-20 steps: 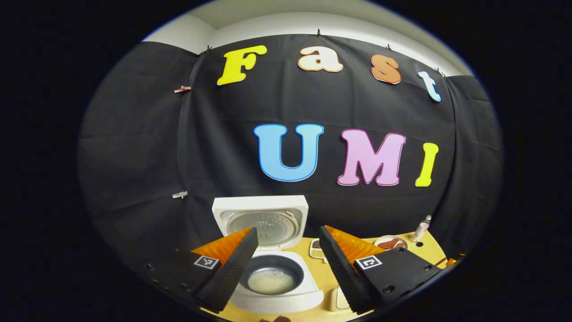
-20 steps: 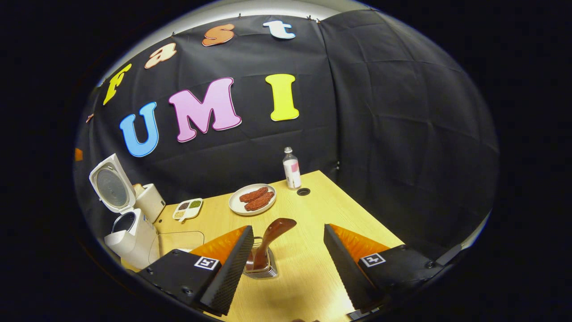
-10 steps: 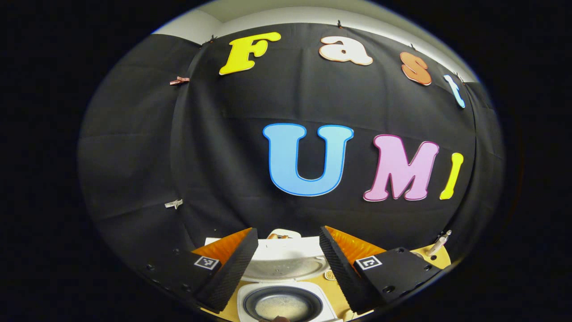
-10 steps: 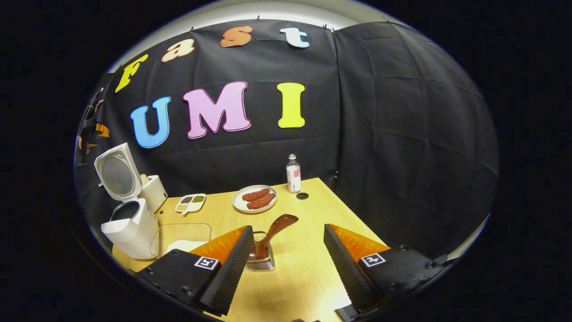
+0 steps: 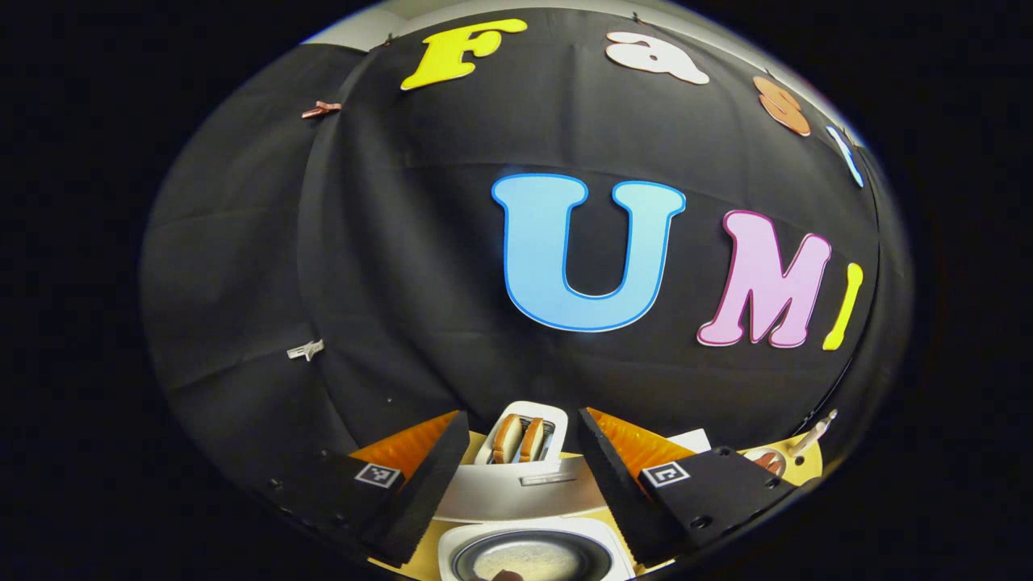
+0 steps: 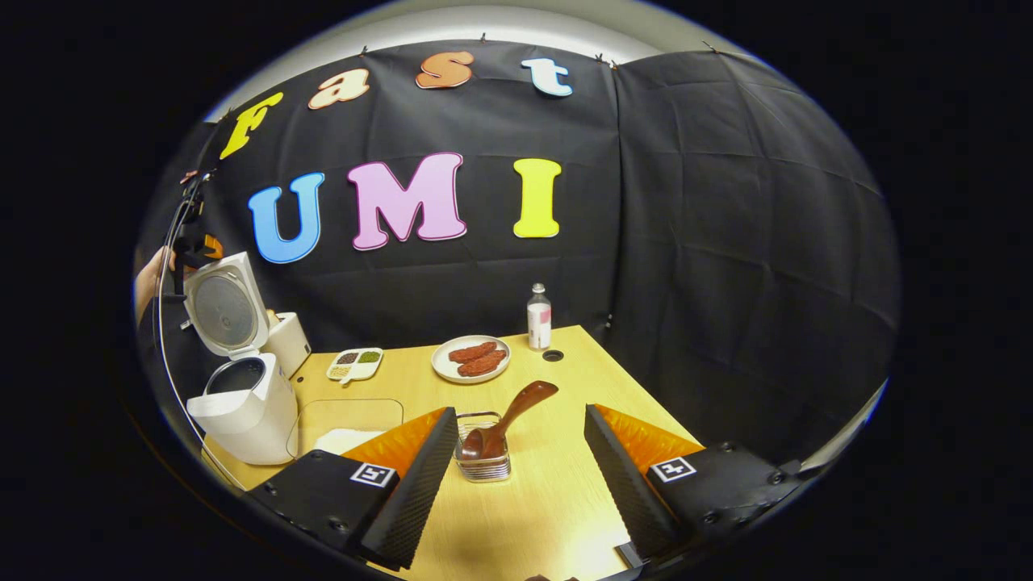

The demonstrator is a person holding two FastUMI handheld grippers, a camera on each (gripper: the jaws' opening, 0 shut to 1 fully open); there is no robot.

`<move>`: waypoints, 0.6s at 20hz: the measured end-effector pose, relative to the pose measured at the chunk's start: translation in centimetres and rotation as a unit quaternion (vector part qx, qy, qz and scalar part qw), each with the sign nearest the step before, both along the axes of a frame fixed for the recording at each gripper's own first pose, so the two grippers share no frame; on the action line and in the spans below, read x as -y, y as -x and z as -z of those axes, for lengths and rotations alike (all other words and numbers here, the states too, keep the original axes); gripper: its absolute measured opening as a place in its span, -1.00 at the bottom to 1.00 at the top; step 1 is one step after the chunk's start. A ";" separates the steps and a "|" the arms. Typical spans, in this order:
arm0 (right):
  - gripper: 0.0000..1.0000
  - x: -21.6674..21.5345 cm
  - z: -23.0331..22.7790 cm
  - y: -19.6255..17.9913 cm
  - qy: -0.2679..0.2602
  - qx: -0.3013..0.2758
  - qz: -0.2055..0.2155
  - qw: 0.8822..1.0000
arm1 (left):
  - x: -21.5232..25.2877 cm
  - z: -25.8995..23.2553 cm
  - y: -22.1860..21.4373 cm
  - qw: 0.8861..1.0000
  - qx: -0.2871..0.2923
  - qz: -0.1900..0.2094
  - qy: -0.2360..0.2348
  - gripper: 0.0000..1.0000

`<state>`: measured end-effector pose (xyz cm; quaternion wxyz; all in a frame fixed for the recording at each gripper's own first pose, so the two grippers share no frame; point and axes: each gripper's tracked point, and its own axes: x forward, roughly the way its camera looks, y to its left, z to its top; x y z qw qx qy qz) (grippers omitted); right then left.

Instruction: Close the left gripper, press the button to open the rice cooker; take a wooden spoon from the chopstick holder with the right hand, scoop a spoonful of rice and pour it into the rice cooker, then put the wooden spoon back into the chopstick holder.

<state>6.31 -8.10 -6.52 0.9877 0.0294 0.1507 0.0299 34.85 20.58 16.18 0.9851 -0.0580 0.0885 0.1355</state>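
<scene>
The white rice cooker (image 6: pixel 242 403) stands at the table's left with its lid (image 6: pixel 224 305) up; in the left gripper view its pot (image 5: pixel 533 557), with a thin layer of rice, lies right below. My left gripper (image 5: pixel 522 418) hangs open above the raised lid (image 5: pixel 516 488), holding nothing. A hand (image 6: pixel 149 278) holds that gripper beside the lid. The dark wooden spoon (image 6: pixel 539 393) leans in the clear chopstick holder (image 6: pixel 483 464) on the table. My right gripper (image 6: pixel 520 418) is open, with the holder and spoon ahead between its fingers, untouched.
A clear box (image 6: pixel 347 415) with rice sits right of the cooker. Behind are a white toaster (image 5: pixel 520 436) with bread, a small divided dish (image 6: pixel 353 365), a plate of sausages (image 6: pixel 472 359) and a bottle (image 6: pixel 538 315). The wooden table (image 6: pixel 549 516) ends at the black cloth.
My left gripper has moved forward over the open cooker, so the pot slid to the bottom edge and the toaster came into sight. My right gripper drew back from the holder; the spoon stays inside.
</scene>
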 end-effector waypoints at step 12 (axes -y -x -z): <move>0.98 -4.7 1.0 0.3 -0.021 -0.003 -0.070 0.997 | 4.0 3.8 7.4 0.998 -0.063 0.012 0.023 0.99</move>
